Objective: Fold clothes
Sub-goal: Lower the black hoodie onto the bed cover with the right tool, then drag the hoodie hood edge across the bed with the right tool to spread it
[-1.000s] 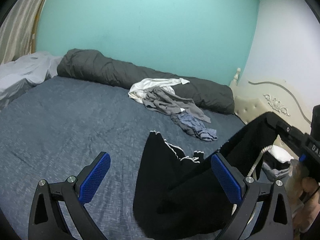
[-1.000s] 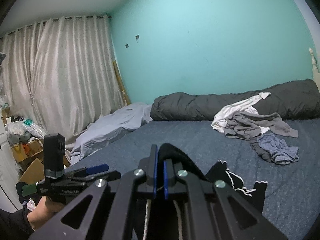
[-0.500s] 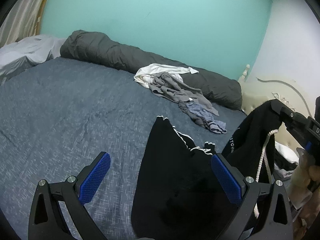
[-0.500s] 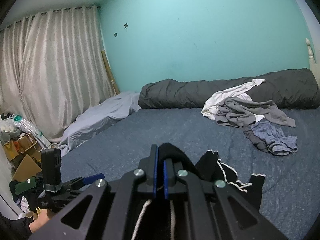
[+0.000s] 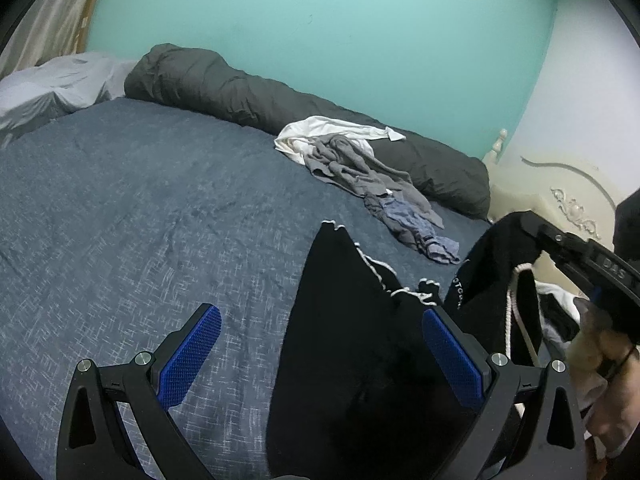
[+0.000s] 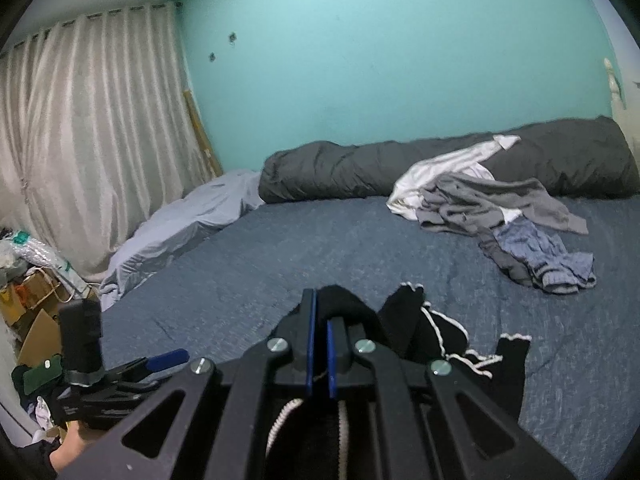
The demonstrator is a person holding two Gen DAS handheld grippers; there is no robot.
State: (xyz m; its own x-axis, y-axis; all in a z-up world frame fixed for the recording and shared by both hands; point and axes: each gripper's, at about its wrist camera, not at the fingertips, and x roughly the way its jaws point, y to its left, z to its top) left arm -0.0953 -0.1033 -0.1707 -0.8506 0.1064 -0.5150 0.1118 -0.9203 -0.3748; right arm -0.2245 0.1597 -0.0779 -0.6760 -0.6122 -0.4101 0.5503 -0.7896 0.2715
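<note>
Right gripper (image 6: 319,350): jaws closed on a bunched edge of the black garment (image 5: 360,344), bottom centre of the right wrist view.
Left gripper (image 5: 320,356): jaws wide apart, nothing between the pads; the garment lies just beyond, lower centre of frame.
Black garment: partly spread on the bed (image 5: 140,208), one end lifted by the right gripper; white drawstring (image 5: 510,312) hangs down at right.
Clothes pile (image 5: 360,172): crumpled, centre right, against the rolled duvet (image 5: 248,92).
Progress: early; no fold visible; garment needs laying flat, pile remains untouched.
</note>
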